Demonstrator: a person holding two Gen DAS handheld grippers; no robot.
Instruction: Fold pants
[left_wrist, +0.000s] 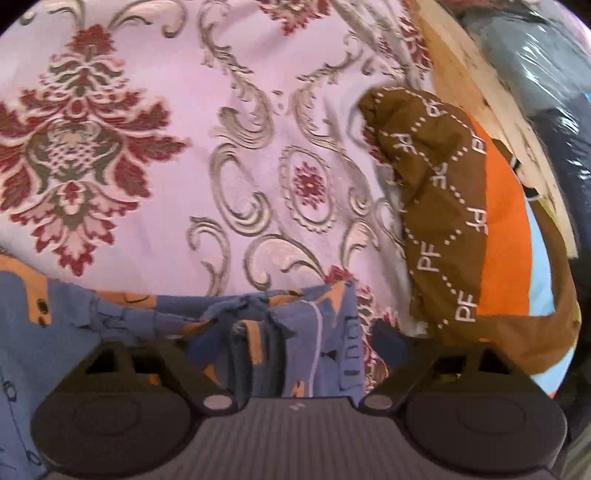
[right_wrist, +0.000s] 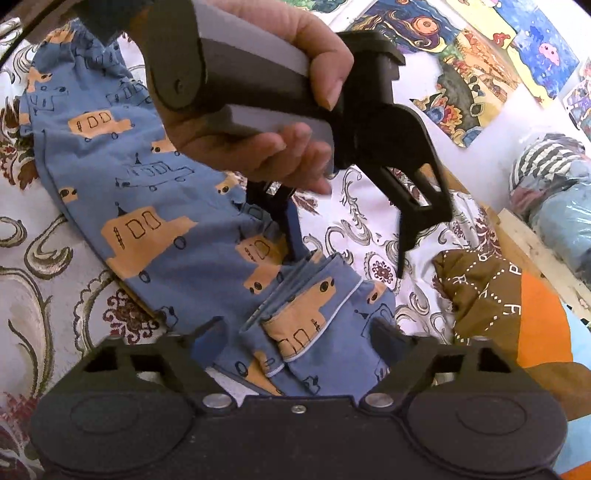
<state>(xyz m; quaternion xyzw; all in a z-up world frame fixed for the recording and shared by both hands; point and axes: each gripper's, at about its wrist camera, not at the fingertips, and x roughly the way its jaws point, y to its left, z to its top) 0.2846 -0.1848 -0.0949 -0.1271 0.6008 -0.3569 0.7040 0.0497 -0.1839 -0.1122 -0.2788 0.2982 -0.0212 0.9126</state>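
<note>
Small blue pants (right_wrist: 155, 192) printed with orange cars lie on a floral bedspread (right_wrist: 44, 258). In the right wrist view, my right gripper (right_wrist: 291, 332) is wide open, its fingers either side of the bunched, folded end of the pants (right_wrist: 314, 306). The left gripper (right_wrist: 332, 232), held by a hand (right_wrist: 258, 122), hangs above the pants with its jaws spread apart. In the left wrist view, my left gripper (left_wrist: 280, 332) is open over the pants edge (left_wrist: 303, 317), not pinching it.
A brown "PF" patterned cloth (left_wrist: 439, 206) with orange and light blue parts lies at right on the bed, also in the right wrist view (right_wrist: 491, 295). A wooden edge (left_wrist: 491, 110) and plastic-wrapped bundles (right_wrist: 554, 206) stand beyond. Paintings (right_wrist: 480, 48) hang on the wall.
</note>
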